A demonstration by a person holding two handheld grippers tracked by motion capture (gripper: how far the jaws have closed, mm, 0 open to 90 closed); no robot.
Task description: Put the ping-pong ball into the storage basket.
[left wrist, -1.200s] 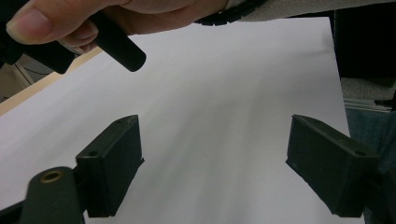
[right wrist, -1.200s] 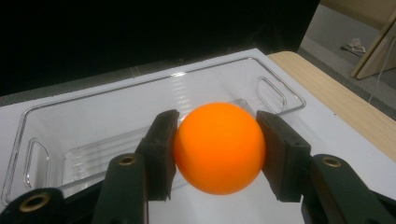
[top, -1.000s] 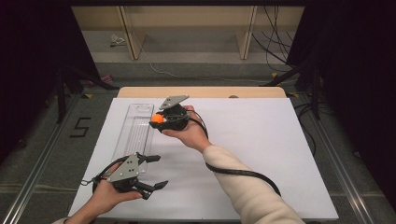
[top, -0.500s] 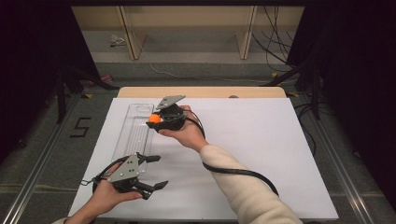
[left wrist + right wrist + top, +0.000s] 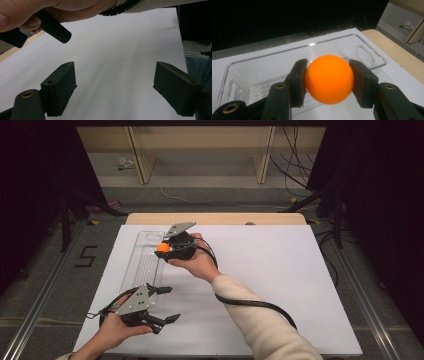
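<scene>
The orange ball is pinched in the right gripper, one jaw on each side at about mid-height, so it's held across its widest part. In the right gripper view the ball sits w/ the clear plastic tray right behind and below it; ball looks held above the tray's near long wall, not yet down inside, tho exact height can't be told.

Key relation: the tray is a long narrow thing, long axis running away from the person along the left part of the white surface. In the high view the ball is seen at the tray's right long edge, toward the far end, approached from the right side. So prob only a short move left and down is needed before the ball is over the tray floor. Guess only.

Left gripper is held low near the tray's near end, jaws spread wide, nothing between them. The left gripper view looks past both black jaws onto bare white surface, w/ the right hand up top. It's nearer the tray's near end, but the ball is on the right side's job.

Risk imo: round ball, smooth pads, could be squirted out if grip is eased unevenly.
</scene>
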